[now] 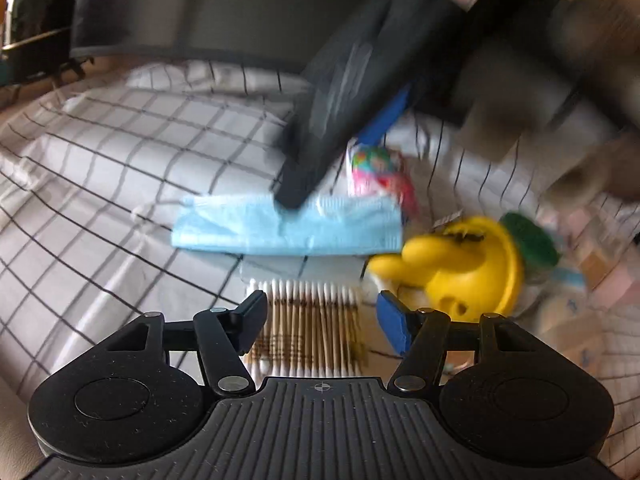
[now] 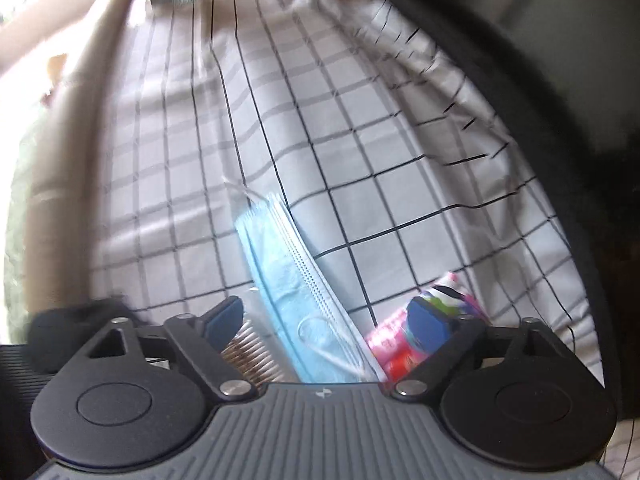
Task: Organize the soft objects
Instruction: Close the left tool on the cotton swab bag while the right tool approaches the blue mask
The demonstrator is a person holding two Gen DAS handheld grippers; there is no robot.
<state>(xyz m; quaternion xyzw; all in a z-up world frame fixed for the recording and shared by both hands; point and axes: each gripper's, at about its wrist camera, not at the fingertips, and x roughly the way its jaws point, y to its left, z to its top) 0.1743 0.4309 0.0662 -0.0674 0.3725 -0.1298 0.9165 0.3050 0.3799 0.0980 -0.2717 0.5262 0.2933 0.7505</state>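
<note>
Grid-checked cotton sheet (image 2: 360,128) under pleated blue masks (image 1: 288,224), bundled cotton swabs (image 1: 308,320); both hand-held grippers (image 1: 320,320) (image 2: 328,324) released, empty.

On the checked sheet (image 1: 120,152), the pack of face masks (image 1: 288,226) lies behind the bundle of cotton swabs (image 1: 308,312), touching its far edge. A small printed packet (image 1: 376,172) sits just behind the masks' right end, and a rubber toy (image 1: 460,268) lies right of the swabs. The right gripper (image 1: 320,184) reaches down from above onto the masks' far edge.
</note>
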